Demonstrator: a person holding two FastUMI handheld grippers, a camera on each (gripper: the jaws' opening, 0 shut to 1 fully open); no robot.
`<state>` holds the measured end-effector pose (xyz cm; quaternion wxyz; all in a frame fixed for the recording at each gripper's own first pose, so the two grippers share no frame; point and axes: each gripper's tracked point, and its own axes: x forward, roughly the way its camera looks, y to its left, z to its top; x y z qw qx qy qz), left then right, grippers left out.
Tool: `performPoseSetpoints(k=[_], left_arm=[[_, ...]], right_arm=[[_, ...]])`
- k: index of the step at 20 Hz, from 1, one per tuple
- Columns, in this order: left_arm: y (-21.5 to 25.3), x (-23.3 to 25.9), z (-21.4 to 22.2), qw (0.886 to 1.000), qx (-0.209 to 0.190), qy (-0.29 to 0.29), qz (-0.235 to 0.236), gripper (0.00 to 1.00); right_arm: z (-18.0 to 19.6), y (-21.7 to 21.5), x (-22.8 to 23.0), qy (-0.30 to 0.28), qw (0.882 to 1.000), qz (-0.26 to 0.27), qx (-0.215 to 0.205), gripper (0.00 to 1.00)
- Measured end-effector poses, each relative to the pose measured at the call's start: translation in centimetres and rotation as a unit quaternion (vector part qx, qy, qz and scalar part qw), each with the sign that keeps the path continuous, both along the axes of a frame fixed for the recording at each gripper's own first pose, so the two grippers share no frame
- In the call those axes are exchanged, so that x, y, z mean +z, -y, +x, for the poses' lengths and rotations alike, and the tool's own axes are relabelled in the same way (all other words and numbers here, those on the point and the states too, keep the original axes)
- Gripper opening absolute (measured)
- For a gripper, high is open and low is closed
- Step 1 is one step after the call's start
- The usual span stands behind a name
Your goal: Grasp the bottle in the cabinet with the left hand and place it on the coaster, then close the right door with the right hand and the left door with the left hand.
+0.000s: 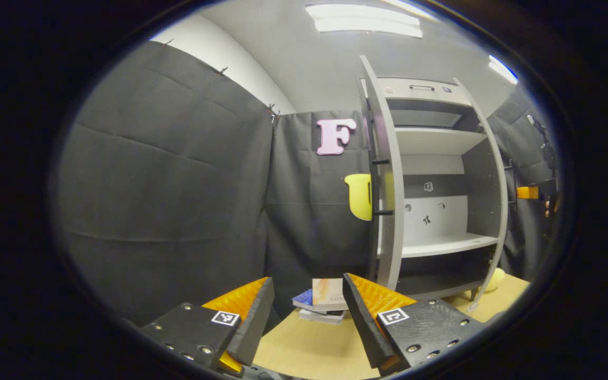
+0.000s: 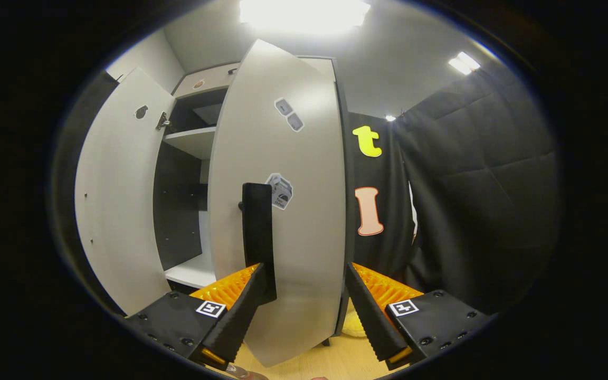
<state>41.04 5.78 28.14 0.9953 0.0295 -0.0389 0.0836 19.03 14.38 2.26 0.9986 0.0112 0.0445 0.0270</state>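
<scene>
Two grippers: both with fingers spread apart, nothing between them.
Left gripper (image 1: pixel 308 311): low centre of the left gripper view, released, over the wooden table (image 1: pixel 314 348).
Right gripper (image 2: pixel 306 301): bottom centre of the right gripper view, released, just in front of the right door (image 2: pixel 283 211); its left finger lies near the door's black handle (image 2: pixel 257 232).
Cabinet (image 1: pixel 436 179): right of centre in the left gripper view, shelves bare.
Left door (image 1: pixel 388 174): ajar, edge-on.
Books (image 1: pixel 322 302): stacked on the table, between the left gripper's fingers farther back.
Bottle, coaster: cannot tell where they are.
</scene>
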Motion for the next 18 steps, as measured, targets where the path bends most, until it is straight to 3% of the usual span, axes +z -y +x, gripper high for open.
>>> performPoseSetpoints(k=[1,4,6,8,9,10,12,13,14,15,17,18], left_arm=[[-0.5,-0.1,-0.3,1.0,0.004,-0.001,0.0,0.8],[-1.1,0.0,-1.0,1.0,0.013,-0.001,0.002,0.79],[-1.1,0.0,-1.0,1.0,0.016,-0.003,0.002,0.79],[-1.0,-0.1,-0.8,1.0,0.016,-0.007,-0.001,0.79],[-0.8,-0.1,-0.6,1.0,0.014,-0.011,-0.003,0.79],[-0.7,0.1,-0.3,1.0,0.01,-0.013,-0.005,0.86],[-0.6,1.1,0.3,1.0,0.004,-0.011,-0.007,0.86],[-0.5,1.7,0.8,1.0,0.002,-0.01,-0.009,0.79],[-0.6,2.1,1.3,1.0,0.0,-0.011,-0.011,0.79],[-0.5,2.4,1.9,1.0,-0.002,-0.011,-0.014,0.86],[-0.4,3.1,3.4,1.0,-0.007,-0.011,-0.014,0.87],[-0.3,3.5,4.1,1.0,-0.009,-0.011,-0.012,0.79]], right_arm=[[0.4,-0.3,-0.1,-0.002,1.0,0.001,0.001,0.92],[1.4,-1.4,-0.3,-0.002,1.0,0.013,0.009,0.96],[1.6,-1.7,-0.3,0.0,1.0,0.013,0.013,0.92],[1.6,-1.7,-0.3,0.002,1.0,0.009,0.014,0.96],[1.5,-1.6,-0.3,0.004,1.0,0.008,0.014,0.92],[1.3,-1.4,0.0,0.008,1.0,0.008,0.015,0.96],[0.6,-1.0,0.1,0.014,1.0,0.006,0.018,0.96],[0.1,-0.7,0.2,0.017,1.0,0.004,0.02,0.92],[-0.3,-0.3,0.3,0.021,1.0,0.001,0.021,0.96],[-0.7,0.3,0.3,0.024,0.999,-0.003,0.021,0.96],[-1.5,1.2,-0.1,0.025,0.999,-0.011,0.018,0.92],[-1.9,1.7,-0.3,0.023,1.0,-0.011,0.018,0.96]])
